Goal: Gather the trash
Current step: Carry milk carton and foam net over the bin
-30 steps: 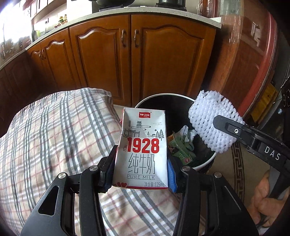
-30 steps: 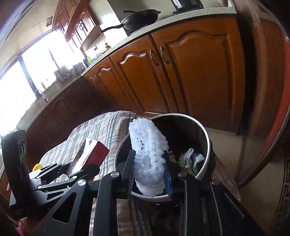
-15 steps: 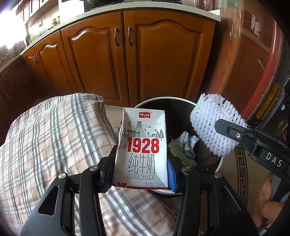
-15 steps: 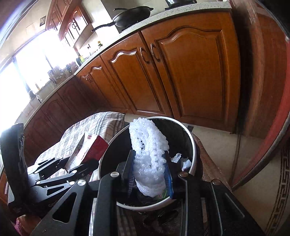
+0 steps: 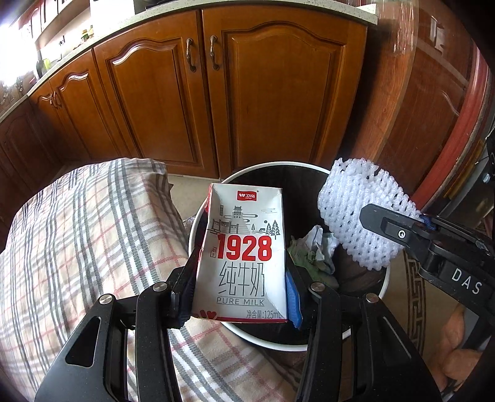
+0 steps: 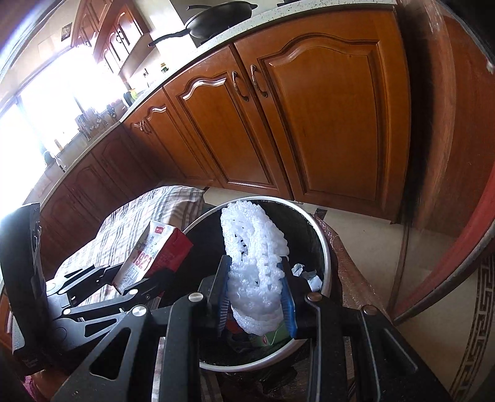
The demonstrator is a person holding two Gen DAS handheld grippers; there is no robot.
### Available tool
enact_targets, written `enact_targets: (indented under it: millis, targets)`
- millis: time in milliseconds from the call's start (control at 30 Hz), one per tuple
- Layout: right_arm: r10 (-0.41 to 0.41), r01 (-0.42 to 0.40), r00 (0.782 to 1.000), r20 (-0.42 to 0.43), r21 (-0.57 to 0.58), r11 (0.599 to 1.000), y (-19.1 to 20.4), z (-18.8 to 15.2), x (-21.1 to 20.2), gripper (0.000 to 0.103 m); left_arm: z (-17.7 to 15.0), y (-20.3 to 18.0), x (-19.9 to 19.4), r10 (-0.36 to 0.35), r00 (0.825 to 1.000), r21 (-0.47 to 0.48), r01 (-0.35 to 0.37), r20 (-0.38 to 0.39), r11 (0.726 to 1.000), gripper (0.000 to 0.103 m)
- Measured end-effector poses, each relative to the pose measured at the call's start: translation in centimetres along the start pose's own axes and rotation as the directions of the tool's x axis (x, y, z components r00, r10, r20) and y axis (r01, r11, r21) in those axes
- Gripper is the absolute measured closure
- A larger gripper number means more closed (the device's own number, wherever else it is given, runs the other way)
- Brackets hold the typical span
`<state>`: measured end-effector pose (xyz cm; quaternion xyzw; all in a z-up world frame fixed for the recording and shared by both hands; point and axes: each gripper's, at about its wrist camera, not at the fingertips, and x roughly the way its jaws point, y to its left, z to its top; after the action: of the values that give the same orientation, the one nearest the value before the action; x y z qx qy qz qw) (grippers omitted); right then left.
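Observation:
My left gripper [image 5: 241, 280] is shut on a white and red milk carton [image 5: 246, 256] marked 1928, held upright over the near left rim of a round trash bin [image 5: 272, 341] with a white rim and black liner. My right gripper [image 6: 255, 292] is shut on a white foam fruit net [image 6: 255, 266] and holds it above the bin's opening [image 6: 326, 272]. The net also shows in the left wrist view [image 5: 362, 222], over the bin's right side. Crumpled paper and wrappers [image 5: 314, 250] lie inside the bin.
A table with a plaid cloth [image 5: 77, 247] stands left of the bin. Brown wooden kitchen cabinets [image 5: 247, 92] run behind, with a black pan [image 6: 216, 18] on the counter. A curved red-edged wooden piece [image 5: 448, 123] stands at the right. The floor [image 6: 433, 309] is beige.
Both grippers have moved forward with their loads; the carton and the foam net now sit further over the bin. Both grips are unchanged.

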<state>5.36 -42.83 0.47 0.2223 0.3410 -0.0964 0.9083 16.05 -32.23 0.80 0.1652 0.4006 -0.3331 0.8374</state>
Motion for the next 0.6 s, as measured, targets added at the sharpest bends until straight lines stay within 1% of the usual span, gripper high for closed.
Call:
enact_targets:
  millis: [600]
  targets:
    - [-0.015, 0.015, 0.999, -0.036, 0.012, 1.0, -0.1, 0.5, 1.1, 0.072, 0.3, -0.3, 0.8, 0.008, 1.0, 0.015, -0.007, -0.029, 1.0, 0.058]
